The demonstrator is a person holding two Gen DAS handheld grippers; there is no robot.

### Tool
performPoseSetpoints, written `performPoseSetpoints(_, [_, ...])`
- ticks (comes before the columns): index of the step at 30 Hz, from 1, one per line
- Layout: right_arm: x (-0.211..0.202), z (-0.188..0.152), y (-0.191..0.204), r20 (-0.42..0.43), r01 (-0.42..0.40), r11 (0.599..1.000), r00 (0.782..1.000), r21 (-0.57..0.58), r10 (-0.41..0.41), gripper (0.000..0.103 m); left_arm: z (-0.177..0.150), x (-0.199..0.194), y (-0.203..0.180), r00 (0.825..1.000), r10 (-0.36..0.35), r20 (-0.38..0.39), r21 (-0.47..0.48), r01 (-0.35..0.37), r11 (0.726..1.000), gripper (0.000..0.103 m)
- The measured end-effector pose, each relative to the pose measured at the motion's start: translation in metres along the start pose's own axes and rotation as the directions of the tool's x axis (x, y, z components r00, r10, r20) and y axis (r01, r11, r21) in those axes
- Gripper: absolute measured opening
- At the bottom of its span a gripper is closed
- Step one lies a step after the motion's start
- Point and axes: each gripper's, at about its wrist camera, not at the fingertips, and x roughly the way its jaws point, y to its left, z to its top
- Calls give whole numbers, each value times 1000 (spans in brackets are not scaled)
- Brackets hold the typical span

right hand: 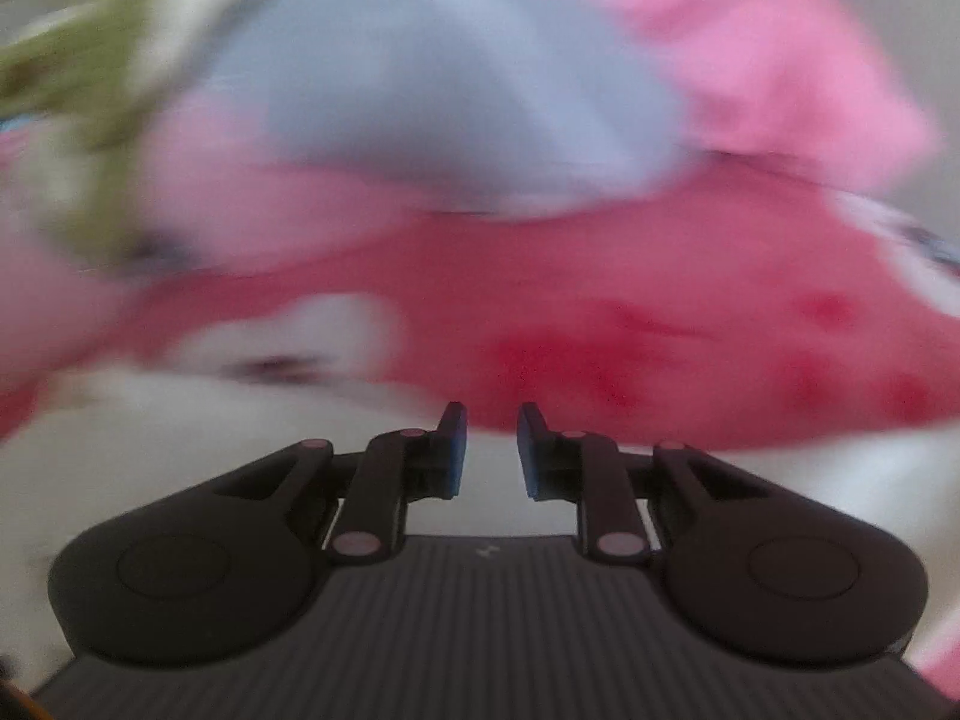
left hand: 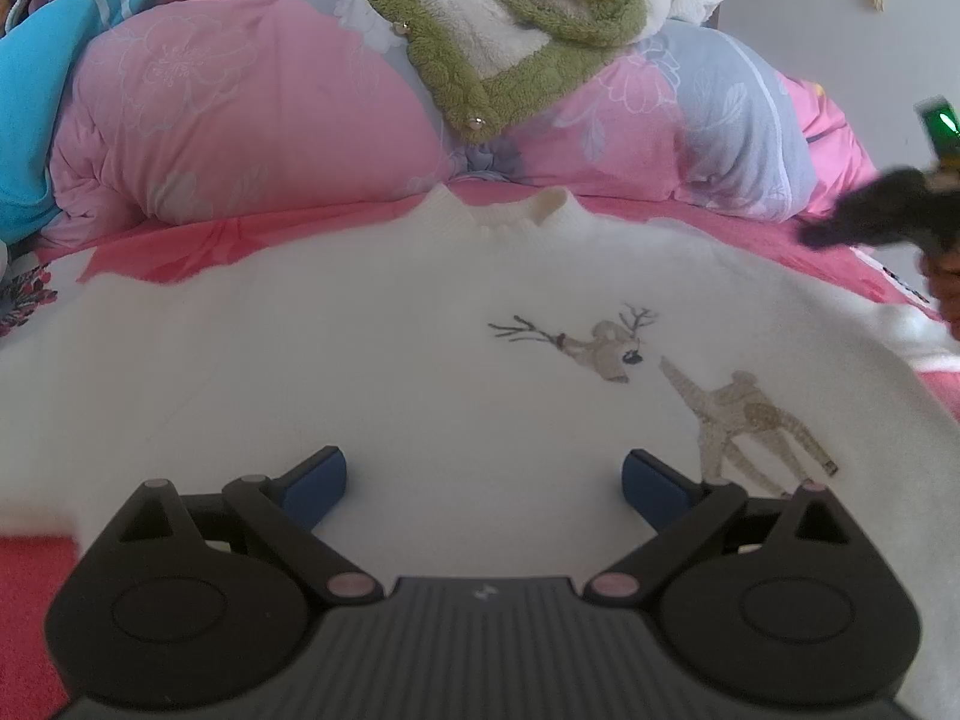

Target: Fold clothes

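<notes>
Your white sweater lies spread flat on the red bedspread, its neckline pointing away from you toward the pink and grey floral quilt heaped just beyond it. Two embroidered deer sit on the sweater's chest, right of its middle. On top of the quilt, behind the sweater's collar, rests a cream fleece jacket with green trim; a blue garment with white stripes lies at the quilt's left end. Your left gripper hangs over the near part of the sweater, its blue-padded fingers standing wide apart with nothing between them. Your right gripper shows at the sweater's right edge in the left wrist view; in its own view, which is badly blurred, its fingers stand close together with a narrow gap, nothing clamped between them, over the border where the sweater meets the bedspread.
</notes>
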Motion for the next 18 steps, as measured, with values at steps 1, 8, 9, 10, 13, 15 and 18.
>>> performPoseSetpoints(1, [8, 1, 24, -23, -46, 998, 999, -51, 45, 18, 0, 0, 0, 1000, -1, 0, -1, 1, 1000, 99])
performPoseSetpoints(8, [108, 13, 103, -145, -75, 985, 988, -153, 52, 17, 0, 1, 2, 1000, -6, 4, -5, 6, 1000, 99])
performPoseSetpoints(9, [112, 20, 96, -136, -70, 993, 989, -97, 56, 16, 0, 1, 2, 1000, -6, 4, -6, 6, 1000, 99])
performPoseSetpoints(10, [113, 28, 85, -121, -66, 998, 991, -26, 62, 16, 0, 1, 2, 1000, -6, 4, -6, 6, 1000, 99])
performPoseSetpoints(13, [110, 50, 53, -68, 4, 989, 998, 147, 6, 21, 0, 1, 2, 1000, -6, 4, -7, 6, 1000, 99])
performPoseSetpoints(15, [82, 48, 21, -27, 27, 968, 999, 250, -20, 21, 0, 1, 2, 1000, -6, 4, -6, 6, 1000, 99])
performPoseSetpoints(18, [28, 31, -6, -2, -46, 955, 999, 292, 49, 22, 0, 1, 1, 1000, -5, 3, -5, 5, 1000, 99])
